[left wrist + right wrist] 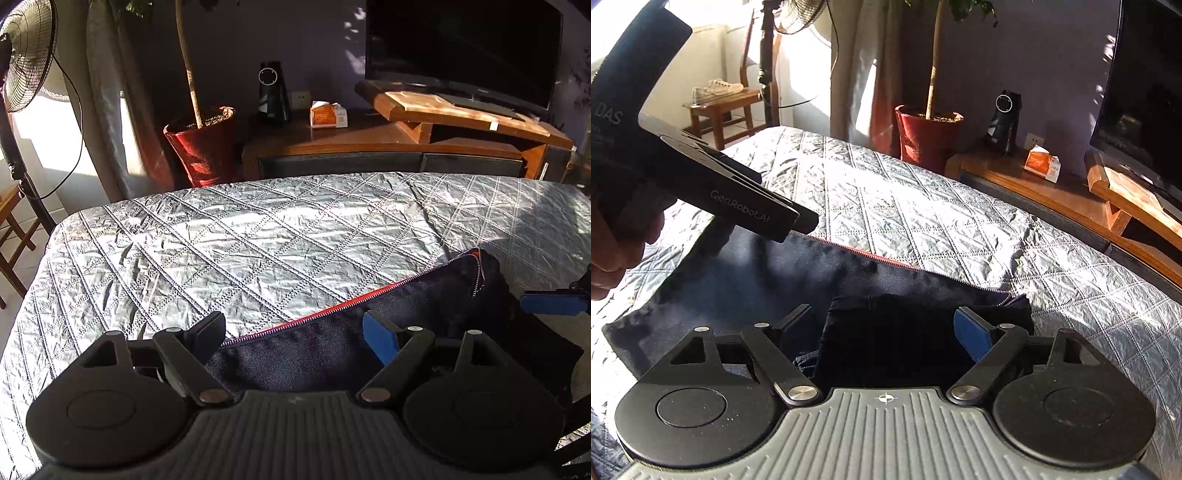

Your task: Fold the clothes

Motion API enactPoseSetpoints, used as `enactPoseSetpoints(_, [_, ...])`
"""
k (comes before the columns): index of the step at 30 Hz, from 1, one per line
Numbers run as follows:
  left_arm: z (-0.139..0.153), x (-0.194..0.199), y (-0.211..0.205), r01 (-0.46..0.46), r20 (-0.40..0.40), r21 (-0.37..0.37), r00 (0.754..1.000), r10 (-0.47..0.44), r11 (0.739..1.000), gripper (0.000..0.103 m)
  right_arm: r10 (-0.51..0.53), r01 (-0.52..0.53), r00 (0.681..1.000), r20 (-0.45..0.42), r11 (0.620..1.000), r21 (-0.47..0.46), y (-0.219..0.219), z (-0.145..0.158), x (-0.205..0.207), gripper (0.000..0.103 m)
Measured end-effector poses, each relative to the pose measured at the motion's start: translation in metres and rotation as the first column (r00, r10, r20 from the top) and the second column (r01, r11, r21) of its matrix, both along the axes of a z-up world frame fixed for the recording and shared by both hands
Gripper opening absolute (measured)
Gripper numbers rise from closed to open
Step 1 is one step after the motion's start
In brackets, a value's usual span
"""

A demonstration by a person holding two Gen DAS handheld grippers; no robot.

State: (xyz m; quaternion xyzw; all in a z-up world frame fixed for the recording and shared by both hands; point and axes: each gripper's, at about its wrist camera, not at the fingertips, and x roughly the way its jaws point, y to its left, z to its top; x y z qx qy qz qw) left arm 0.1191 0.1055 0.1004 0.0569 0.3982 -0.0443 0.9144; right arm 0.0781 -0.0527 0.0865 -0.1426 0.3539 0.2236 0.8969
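A dark navy zip garment [332, 347] with a red-edged zipper [332, 310] lies flat on the grey quilted bed [221, 240]. My left gripper [295, 328] is open just above its near edge, fingers spread wide. In the right wrist view the same garment [757, 273] lies spread out, with a folded bunch [886, 332] between the fingers of my open right gripper [886, 325]. The left gripper's body [738, 199] hovers over the garment's left part there. The right gripper's blue pad [554, 301] shows at the right edge of the left wrist view.
Beyond the bed stand a red plant pot [201, 144], a wooden TV stand [388, 147] with a TV [461, 48], a black speaker [273, 92] and a tissue box [328, 115]. A standing fan [26, 59] and a wooden stool [724, 110] with shoes are at the left.
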Motion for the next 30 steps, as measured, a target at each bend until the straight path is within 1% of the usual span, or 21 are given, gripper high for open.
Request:
enactPoseSetpoints(2, [0.000,0.000,-0.001,0.006,-0.002,0.001,1.000,-0.006,1.000,0.079,0.042,-0.040,0.999,0.010,0.993,-0.111,0.018,-0.015,-0.006,0.087])
enactPoseSetpoints(3, [-0.001,0.000,-0.001,0.008,-0.003,0.002,1.000,-0.008,1.000,0.079,0.053,-0.052,0.999,0.003,0.988,-0.146,0.024,-0.024,-0.007,0.083])
enactPoseSetpoints(4, [-0.001,0.000,-0.001,0.010,-0.004,0.001,1.000,-0.010,1.000,0.079,0.036,-0.038,0.999,-0.018,0.990,-0.137,0.024,-0.032,-0.005,0.077])
enactPoseSetpoints(5, [0.000,0.000,-0.001,0.012,-0.003,-0.002,1.000,-0.012,1.000,0.079,0.009,-0.013,0.999,-0.039,0.994,-0.110,0.020,-0.040,-0.003,0.059])
enactPoseSetpoints(6, [0.000,0.000,-0.001,0.014,-0.002,-0.003,1.000,-0.014,1.000,0.079,-0.010,0.006,0.999,-0.048,0.997,-0.078,0.015,-0.041,-0.002,0.032])
enactPoseSetpoints(7, [0.000,-0.001,-0.001,0.016,-0.002,-0.004,1.000,-0.016,1.000,0.080,-0.024,0.022,0.999,-0.046,0.999,-0.047,0.008,-0.039,-0.003,0.023])
enactPoseSetpoints(8, [0.000,-0.001,-0.001,0.018,-0.002,-0.004,1.000,-0.018,1.000,0.080,-0.039,0.039,0.998,-0.045,0.999,-0.016,0.002,-0.036,-0.004,0.022])
enactPoseSetpoints(11, [0.000,-0.001,-0.002,0.018,-0.004,-0.008,1.000,-0.018,1.000,0.080,-0.084,0.087,0.996,-0.044,0.993,0.079,-0.017,-0.030,-0.007,0.016])
enactPoseSetpoints(12, [0.000,-0.001,-0.002,0.022,-0.002,-0.007,1.000,-0.022,1.000,0.080,-0.087,0.090,0.996,-0.038,0.991,0.095,-0.022,-0.026,-0.009,0.015])
enactPoseSetpoints(14, [0.001,-0.002,-0.003,0.026,-0.001,-0.006,1.000,-0.026,1.000,0.080,-0.046,0.047,0.999,-0.004,0.997,0.069,-0.026,-0.013,-0.017,0.015])
enactPoseSetpoints(16, [0.001,-0.001,-0.003,0.023,-0.002,-0.008,1.000,-0.023,1.000,0.080,0.014,-0.015,1.000,0.011,0.998,0.057,-0.031,-0.002,-0.026,0.015])
enactPoseSetpoints(18, [0.001,0.000,-0.002,0.018,-0.002,-0.010,1.000,-0.018,1.000,0.080,0.075,-0.075,0.997,0.015,0.997,0.018,-0.031,0.003,-0.035,0.015])
enactPoseSetpoints(19, [0.001,0.000,-0.002,0.017,-0.001,-0.011,1.000,-0.017,1.000,0.080,0.107,-0.107,0.994,0.014,0.994,-0.009,-0.029,0.002,-0.039,0.015])
enactPoseSetpoints(21, [0.001,0.000,-0.004,0.021,-0.001,-0.009,1.000,-0.021,1.000,0.080,0.176,-0.177,0.984,-0.019,0.981,-0.074,-0.021,-0.007,-0.044,0.015])
enactPoseSetpoints(24, [-0.001,-0.001,-0.008,0.036,-0.004,0.000,0.999,-0.036,0.999,0.081,0.280,-0.291,0.957,-0.081,0.937,-0.192,-0.007,-0.033,-0.053,0.015])
enactPoseSetpoints(26, [-0.002,-0.001,-0.010,0.044,-0.007,0.005,0.999,-0.044,0.999,0.081,0.280,-0.294,0.955,-0.102,0.939,-0.179,-0.007,-0.044,-0.054,0.019])
enactPoseSetpoints(28, [-0.003,-0.002,-0.012,0.048,-0.009,0.005,0.999,-0.048,0.999,0.081,0.257,-0.270,0.958,-0.126,0.958,-0.096,-0.018,-0.034,-0.046,0.021])
enactPoseSetpoints(29, [-0.004,-0.002,-0.013,0.050,-0.010,0.006,0.999,-0.050,0.999,0.081,0.247,-0.256,0.959,-0.139,0.965,-0.055,-0.023,-0.029,-0.042,0.034])
enactPoseSetpoints(30, [-0.004,-0.002,-0.013,0.050,-0.011,0.007,0.999,-0.050,0.999,0.081,0.237,-0.242,0.960,-0.152,0.970,-0.014,-0.028,-0.024,-0.039,0.065])
